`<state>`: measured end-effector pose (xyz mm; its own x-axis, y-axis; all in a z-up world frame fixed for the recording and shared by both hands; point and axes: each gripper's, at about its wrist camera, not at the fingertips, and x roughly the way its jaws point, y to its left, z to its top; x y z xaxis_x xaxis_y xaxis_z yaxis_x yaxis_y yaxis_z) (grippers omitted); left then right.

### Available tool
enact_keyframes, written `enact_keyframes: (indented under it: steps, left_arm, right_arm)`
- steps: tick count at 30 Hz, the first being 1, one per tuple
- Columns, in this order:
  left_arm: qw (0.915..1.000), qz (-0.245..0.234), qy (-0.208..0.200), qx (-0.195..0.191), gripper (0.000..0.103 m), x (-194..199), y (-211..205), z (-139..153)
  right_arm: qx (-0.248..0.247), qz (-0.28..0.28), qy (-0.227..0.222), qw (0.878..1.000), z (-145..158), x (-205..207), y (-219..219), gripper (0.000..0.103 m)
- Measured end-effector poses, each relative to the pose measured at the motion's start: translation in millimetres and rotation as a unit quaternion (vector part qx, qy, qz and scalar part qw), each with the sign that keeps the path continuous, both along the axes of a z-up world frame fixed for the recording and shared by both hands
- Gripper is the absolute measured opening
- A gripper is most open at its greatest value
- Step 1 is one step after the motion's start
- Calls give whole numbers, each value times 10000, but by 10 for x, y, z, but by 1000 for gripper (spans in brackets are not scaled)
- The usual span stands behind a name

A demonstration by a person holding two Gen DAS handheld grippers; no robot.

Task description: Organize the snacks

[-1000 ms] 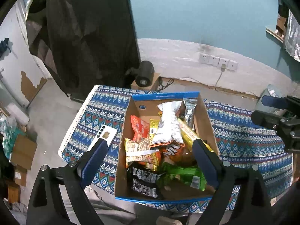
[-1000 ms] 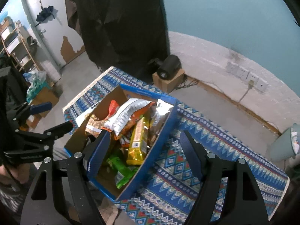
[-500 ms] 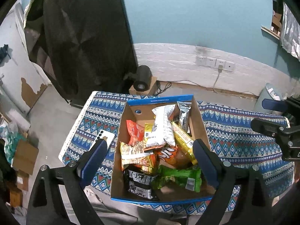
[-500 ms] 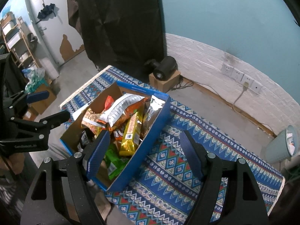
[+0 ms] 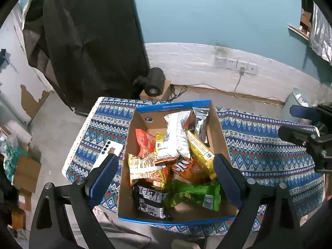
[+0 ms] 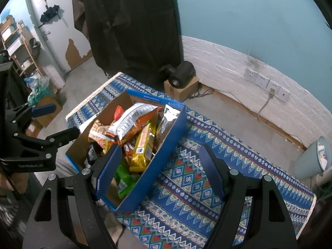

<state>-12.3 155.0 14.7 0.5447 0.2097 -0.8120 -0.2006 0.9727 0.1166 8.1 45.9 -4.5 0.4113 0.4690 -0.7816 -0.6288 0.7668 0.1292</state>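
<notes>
The left gripper [image 5: 164, 172] is held above the near end of the box [image 5: 215, 124]; its jaws are wide apart and hold nothing. The right gripper [image 6: 159, 166] is held above the table [image 6: 199, 184], over the box's right wall; its jaws are also wide apart and hold nothing.

The box is open-topped, cardboard inside with blue outer walls, and stands on the patterned cloth that covers the table. It contains the snacks:
- white bag [image 5: 176, 137], lying on top toward the far end;
- silver bag [image 5: 200, 118], leaning in the far right corner;
- yellow pack [image 5: 201, 151], lying along the right wall;
- red bag [image 5: 145, 141], at the left wall;
- orange bag [image 5: 182, 166], partly under the white bag;
- green pack [image 5: 197, 193], at the near right;
- black pack [image 5: 150, 199], at the near left.

A white phone [image 5: 108, 153] lies on the cloth, just left of the box. A grey bin [image 6: 311, 161] stands on the floor beyond the table's right end. A black device [image 5: 153, 82] sits on a small carton at the far wall.
</notes>
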Motion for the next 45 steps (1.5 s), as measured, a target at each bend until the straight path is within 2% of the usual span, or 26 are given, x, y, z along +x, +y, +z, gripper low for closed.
enact_keyframes:
  steps: [45]
  left_arm:
    - [9998,-53,140,-137,94,-5,-15,-31]
  right_arm:
    - [-24,-113,13,9999,-19,34,-9,76]
